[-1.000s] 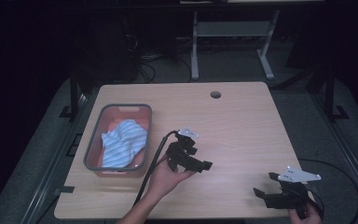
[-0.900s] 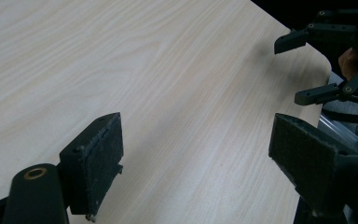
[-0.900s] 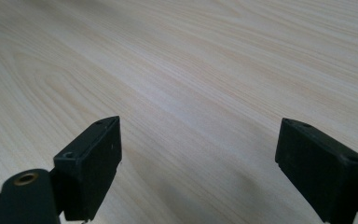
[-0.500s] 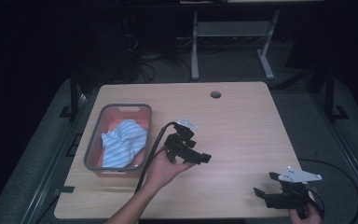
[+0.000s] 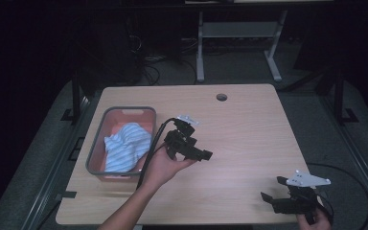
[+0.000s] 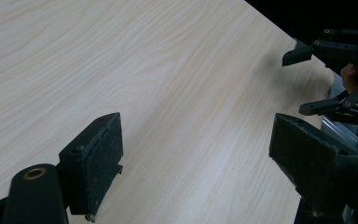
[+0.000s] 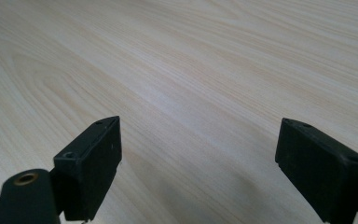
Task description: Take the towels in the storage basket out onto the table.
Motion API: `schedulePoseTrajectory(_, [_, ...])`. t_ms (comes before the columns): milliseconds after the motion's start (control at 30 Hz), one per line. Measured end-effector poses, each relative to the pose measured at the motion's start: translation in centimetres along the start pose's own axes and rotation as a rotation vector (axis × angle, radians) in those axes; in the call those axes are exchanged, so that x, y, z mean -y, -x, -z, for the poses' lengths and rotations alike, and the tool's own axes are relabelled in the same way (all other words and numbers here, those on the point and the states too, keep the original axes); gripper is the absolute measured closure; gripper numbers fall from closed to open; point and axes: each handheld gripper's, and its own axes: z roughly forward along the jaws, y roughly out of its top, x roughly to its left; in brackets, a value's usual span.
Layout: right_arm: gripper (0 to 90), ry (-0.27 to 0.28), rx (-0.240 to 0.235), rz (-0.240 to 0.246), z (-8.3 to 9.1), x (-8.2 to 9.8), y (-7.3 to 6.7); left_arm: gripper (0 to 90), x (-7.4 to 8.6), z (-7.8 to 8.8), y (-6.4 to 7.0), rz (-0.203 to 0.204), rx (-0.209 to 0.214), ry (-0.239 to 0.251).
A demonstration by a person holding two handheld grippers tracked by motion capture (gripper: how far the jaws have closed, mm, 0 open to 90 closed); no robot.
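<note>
My left gripper [image 5: 199, 152] hovers over the middle of the wooden table [image 5: 249, 124], held in a hand just right of the basket, its jaws pointing right. In the left gripper view the left gripper [image 6: 196, 126] is open with bare wood between the pads. My right gripper [image 5: 270, 188] sits at the table's front right corner, pointing left. The right gripper [image 7: 200, 123] is open in its own view, nothing between the jaws. The right gripper [image 6: 335, 70] also appears far off in the left gripper view.
A grey basket [image 5: 96, 143] with a reddish inside stands at the table's left and holds a crumpled blue-and-white striped cloth [image 5: 127, 143]. A round cable hole [image 5: 221, 97] lies near the far edge. Cables trail from both grippers.
The left gripper has moved a little away from the person, toward the table's middle, still open. The right gripper has barely shifted.
</note>
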Motion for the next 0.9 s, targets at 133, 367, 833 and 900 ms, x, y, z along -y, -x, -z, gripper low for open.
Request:
schedulePoseTrajectory(133, [14.0, 0.000, -0.001, 0.001, 0.0, 0.0, 0.0, 17.7, -0.2, 0.8, -0.6, 0.012, 0.001, 0.014])
schedulePoseTrajectory(367, [14.0, -0.001, 0.001, -0.003, 0.0, 0.0, 0.0, 17.6, -0.2, 2.6, -2.0, 0.038, -0.019, 0.028])
schedulePoseTrajectory(833, [14.0, -0.002, 0.001, -0.003, -0.1, -0.1, 0.0, 17.6, 0.8, 5.4, -5.2, 0.116, -0.028, 0.045])
schedulePoseTrajectory(900, [14.0, -0.001, 0.002, -0.001, -0.1, -0.1, 0.0, 17.6, 1.0, 5.8, -5.6, 0.121, -0.033, 0.048])
